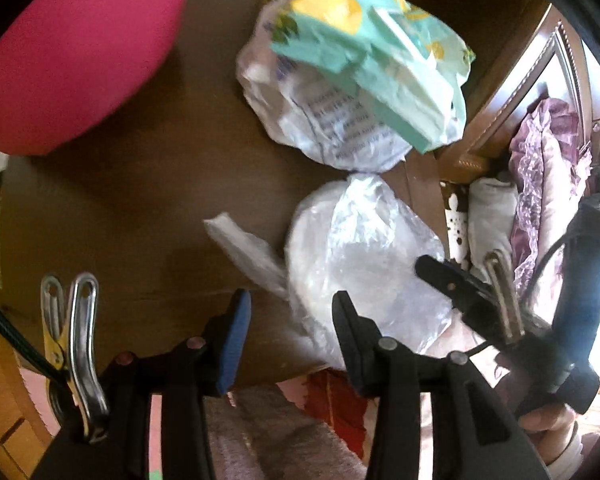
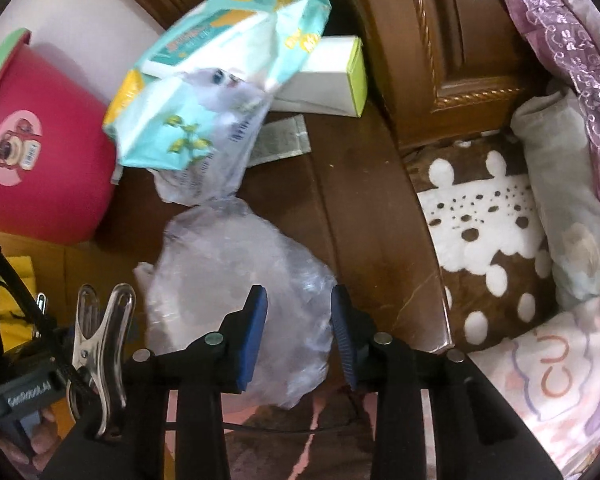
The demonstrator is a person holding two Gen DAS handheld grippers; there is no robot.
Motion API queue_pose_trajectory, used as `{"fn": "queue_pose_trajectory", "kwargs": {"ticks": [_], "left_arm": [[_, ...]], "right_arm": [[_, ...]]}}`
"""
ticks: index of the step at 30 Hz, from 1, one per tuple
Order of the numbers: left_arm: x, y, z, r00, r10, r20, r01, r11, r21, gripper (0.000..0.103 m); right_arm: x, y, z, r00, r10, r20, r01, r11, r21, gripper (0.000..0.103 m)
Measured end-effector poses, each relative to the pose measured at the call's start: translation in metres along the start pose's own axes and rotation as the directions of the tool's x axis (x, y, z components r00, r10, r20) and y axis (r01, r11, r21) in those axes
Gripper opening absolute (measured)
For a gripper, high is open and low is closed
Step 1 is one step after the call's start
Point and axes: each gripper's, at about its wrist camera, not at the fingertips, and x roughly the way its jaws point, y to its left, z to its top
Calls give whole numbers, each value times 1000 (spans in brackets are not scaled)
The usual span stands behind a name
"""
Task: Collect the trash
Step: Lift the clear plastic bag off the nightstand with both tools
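Observation:
A crumpled clear plastic bag lies on the dark wooden top. My right gripper stands open above the bag's near end, and the plastic shows in the gap between its blue pads. Behind it sits a teal and yellow wipes packet on a second clear bag with print. In the left wrist view the same clear bag lies just ahead of my open left gripper, which has nothing gripped. The wipes packet is farther back. My right gripper comes in from the right over the bag.
A pink bucket with a green rim stands at the left. Behind the packet lie a white box with a green end and a flat sachet. At the right are a carved wooden headboard, a brown spotted blanket and purple lace cloth.

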Motion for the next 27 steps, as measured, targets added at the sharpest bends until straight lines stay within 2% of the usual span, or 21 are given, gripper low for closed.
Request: {"fn": "queue_pose_trajectory", "kwargs": {"ticks": [5,9,11,12,14,17,27], "left_arm": [[21,-6,6,1000,-13,-21,13,1000,-26,44],[31,-8,11,999,-27,-38,25,997,-67,44],[30,-6,11,999,-41,-33,38,996,-81,41],[29,-5,11,998,-52,-33,49,995,-85,37],[26,-5,11,998,-54,-31,52,995,-81,31],[14,-4,9,998,-60,-22,58,996,-69,25],[-54,-16,-3,994,-93,61,95,995,-28,22]], "right_arm": [[17,1,3,999,14,-34,-14,1000,9,34],[28,8,2,995,64,-73,-64,998,4,34],[31,12,1,994,78,-78,-78,997,0,31],[31,12,2,992,94,-88,-94,996,7,30],[33,15,-1,986,127,-109,-128,992,-1,20],[27,27,-8,986,127,-112,-134,989,-60,13],[-24,44,-21,973,220,-71,-226,971,-84,12]]}}
